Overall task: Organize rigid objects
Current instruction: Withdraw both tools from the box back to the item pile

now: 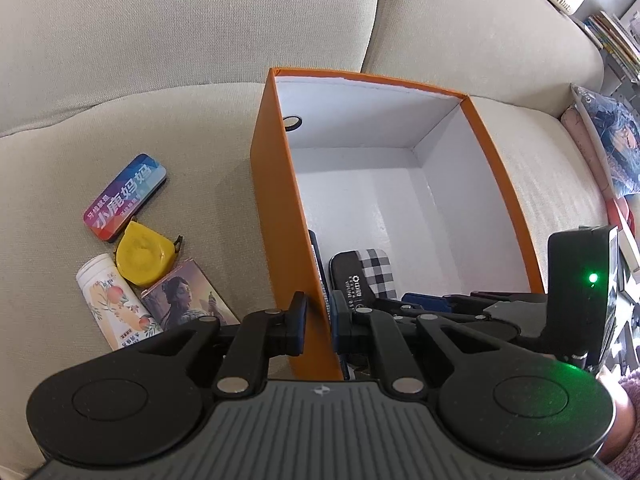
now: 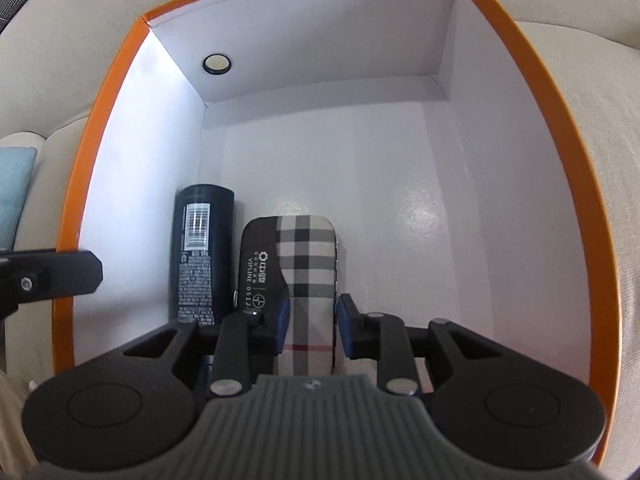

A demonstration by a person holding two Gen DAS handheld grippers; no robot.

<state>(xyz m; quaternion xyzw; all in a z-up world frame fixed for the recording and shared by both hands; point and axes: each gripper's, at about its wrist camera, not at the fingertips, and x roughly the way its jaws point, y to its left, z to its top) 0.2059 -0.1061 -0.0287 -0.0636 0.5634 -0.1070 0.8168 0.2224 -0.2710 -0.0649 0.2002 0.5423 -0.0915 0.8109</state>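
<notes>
1. Orange box (image 1: 276, 208) w/ white inside sits on a beige sofa (image 1: 160, 60). Left gripper (image 1: 318, 320) is pinched tight on the box's left wall near the close corner, one pad outside, one inside, wall sandwiched btwn them.
2. Right gripper (image 2: 310, 330) is down inside the box, pointing steeply at the floor of it. Jaws apart around the plaid case (image 2: 308, 272). The left pad looks right up against the case's black edge, the right pad has a sliver of gap, so it's not squeezing it. Case is lying flat on the box floor, long side running away from the cam.
3. Just left of the case, btwn it and the left wall, there's a dark bottle (image 2: 202, 256) lying w/ its barcode and label text facing up. Looks just beside the case, can't tell if they actually touch.
4. Rest of the box floor, far half and right side, is bare white. Small round hole w/ black ring (image 2: 217, 64) in the far wall.
5. Still outside on the cushion, left of the box, bunched together: a colourful tin (image 1: 126, 196), yellow tape measure (image 1: 142, 256), white tube w/ peach print (image 1: 114, 300), and a small picture box (image 1: 186, 298) w/ a portrait on it. The picture box is closest to the box wall.
6. Far right edge of the left cam: printed cushion (image 1: 612, 148) and some books (image 1: 616, 36).
</notes>
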